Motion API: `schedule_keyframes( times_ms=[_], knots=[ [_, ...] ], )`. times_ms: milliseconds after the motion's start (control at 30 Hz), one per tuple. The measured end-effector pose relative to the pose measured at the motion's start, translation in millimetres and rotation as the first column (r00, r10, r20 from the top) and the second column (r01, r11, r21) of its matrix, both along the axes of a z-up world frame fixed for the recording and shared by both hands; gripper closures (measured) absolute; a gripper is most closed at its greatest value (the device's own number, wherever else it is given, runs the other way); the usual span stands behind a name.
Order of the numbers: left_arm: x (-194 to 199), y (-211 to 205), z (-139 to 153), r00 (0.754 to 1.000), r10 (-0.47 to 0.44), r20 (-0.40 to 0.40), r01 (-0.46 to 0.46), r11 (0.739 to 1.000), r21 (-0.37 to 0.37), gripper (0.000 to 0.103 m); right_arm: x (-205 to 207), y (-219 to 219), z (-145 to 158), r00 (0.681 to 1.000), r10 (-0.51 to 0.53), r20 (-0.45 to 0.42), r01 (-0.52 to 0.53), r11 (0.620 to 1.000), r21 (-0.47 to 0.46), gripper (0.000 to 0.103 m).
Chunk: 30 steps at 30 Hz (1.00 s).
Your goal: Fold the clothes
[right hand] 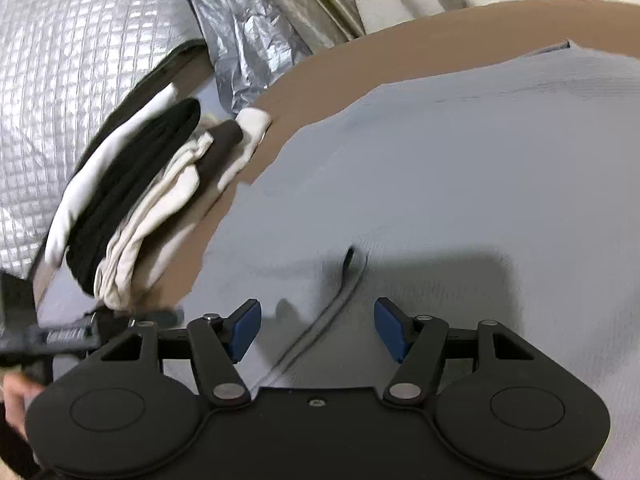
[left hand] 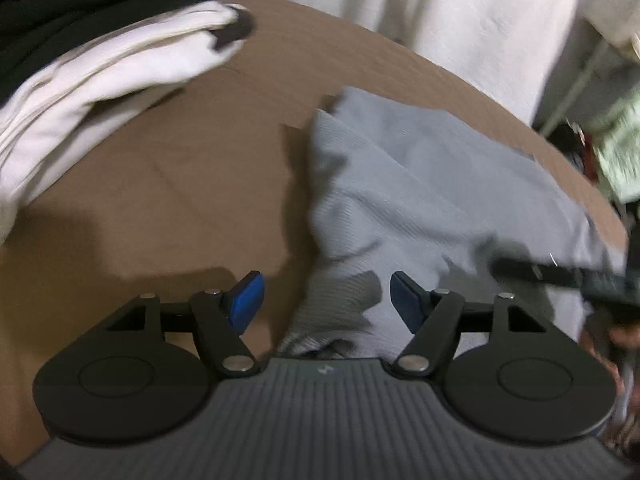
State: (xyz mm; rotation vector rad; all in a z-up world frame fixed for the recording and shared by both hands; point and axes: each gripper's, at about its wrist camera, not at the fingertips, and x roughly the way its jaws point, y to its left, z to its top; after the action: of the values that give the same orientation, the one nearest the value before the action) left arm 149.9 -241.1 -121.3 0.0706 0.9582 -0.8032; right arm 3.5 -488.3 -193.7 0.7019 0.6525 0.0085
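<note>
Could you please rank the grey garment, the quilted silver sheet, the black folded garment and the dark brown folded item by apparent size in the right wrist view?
1. grey garment, though nearness to the camera inflates it
2. quilted silver sheet
3. black folded garment
4. dark brown folded item

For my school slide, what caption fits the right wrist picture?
Open right gripper above a grey garment on a brown table, beside a stack of folded clothes.
</note>
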Motion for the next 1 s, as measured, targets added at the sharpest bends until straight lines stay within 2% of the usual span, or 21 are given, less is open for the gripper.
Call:
schedule_keyframes(
  times_ms=[33,67,100,133,167,233,300,333,400,433,500,600,633,667,700,767,867,933,967,1000],
  knots=[
    [-8,-3,-1,1.0,-0.02,0.017,0.019,0.999,0.027,0.034,7,2,1,1.0,0.02,0.007,-0.02,0.999,-0.028,0.039],
    [-17,-5,-2,0.999,-0.038,0.035,0.036,0.998,0.057,0.038,13,3,1,0.999,0.04,0.014,-0.039,0.998,-0.057,0.066],
    [-24,-9,-4,0.997,-0.031,0.066,0.022,0.99,0.137,0.048,20,6,3,0.998,0.068,0.016,-0.067,0.993,-0.097,0.089],
    [-28,-10,-10,0.996,-0.016,0.091,-0.004,0.976,0.216,0.074,28,11,8,0.994,0.105,0.022,-0.101,0.984,-0.145,0.098],
    [-30,-10,-14,0.996,-0.003,0.094,-0.019,0.974,0.227,0.079,30,14,15,0.991,0.128,0.049,-0.118,0.976,-0.182,0.099],
    [-36,-5,-13,0.996,0.063,0.059,-0.073,0.979,0.193,0.085,28,22,29,0.984,0.148,0.103,-0.119,0.962,-0.247,0.099],
    [-51,0,-9,0.991,0.107,0.084,-0.122,0.972,0.201,0.085,29,32,33,0.985,0.155,0.072,-0.122,0.935,-0.332,0.1],
    [-58,0,-9,0.988,0.121,0.098,-0.139,0.969,0.206,0.085,32,37,29,0.988,0.15,0.024,-0.13,0.915,-0.382,0.101],
    [-64,-4,-11,0.987,0.113,0.119,-0.138,0.963,0.234,0.085,38,43,12,0.987,0.13,-0.093,-0.158,0.879,-0.449,0.099],
    [-65,-6,-10,0.986,0.106,0.131,-0.136,0.96,0.244,0.084,36,42,9,0.989,0.113,-0.098,-0.145,0.885,-0.443,0.099],
    [-65,-1,-4,0.985,0.106,0.133,-0.134,0.967,0.217,0.083,29,36,14,0.995,0.05,-0.088,-0.081,0.91,-0.406,0.088],
    [-71,12,19,0.98,0.098,0.176,-0.121,0.985,0.122,0.081,17,32,29,0.994,-0.05,-0.098,0.004,0.907,-0.422,0.078],
    [-74,15,29,0.974,0.096,0.204,-0.114,0.99,0.08,0.076,11,33,34,0.994,-0.061,-0.091,0.016,0.903,-0.43,0.073],
    [-77,19,38,0.968,0.095,0.233,-0.106,0.994,0.037,0.066,6,33,40,0.995,-0.061,-0.084,0.019,0.903,-0.43,0.065],
    [-80,23,47,0.961,0.094,0.259,-0.096,0.995,-0.004,0.061,0,33,46,0.995,-0.065,-0.081,0.024,0.904,-0.427,0.062],
    [-79,20,48,0.966,0.072,0.247,-0.063,0.997,-0.046,0.057,-11,30,58,0.993,-0.083,-0.078,0.042,0.905,-0.424,0.057],
    [-71,2,24,0.992,0.018,0.125,-0.017,1.0,-0.007,0.057,-31,18,77,0.988,-0.099,-0.119,0.044,0.918,-0.394,0.052],
    [-67,-13,2,0.998,0.009,0.055,-0.014,0.995,0.099,0.058,-48,5,93,0.98,-0.115,-0.161,0.051,0.932,-0.358,0.044],
    [-68,-19,-4,0.998,-0.001,0.06,-0.008,0.99,0.142,0.058,-57,-2,99,0.974,-0.13,-0.184,0.06,0.937,-0.345,0.039],
    [-74,-25,-2,0.994,-0.023,0.106,0.004,0.985,0.17,0.058,-71,-11,105,0.967,-0.153,-0.205,0.076,0.937,-0.342,0.038]
  ],
)
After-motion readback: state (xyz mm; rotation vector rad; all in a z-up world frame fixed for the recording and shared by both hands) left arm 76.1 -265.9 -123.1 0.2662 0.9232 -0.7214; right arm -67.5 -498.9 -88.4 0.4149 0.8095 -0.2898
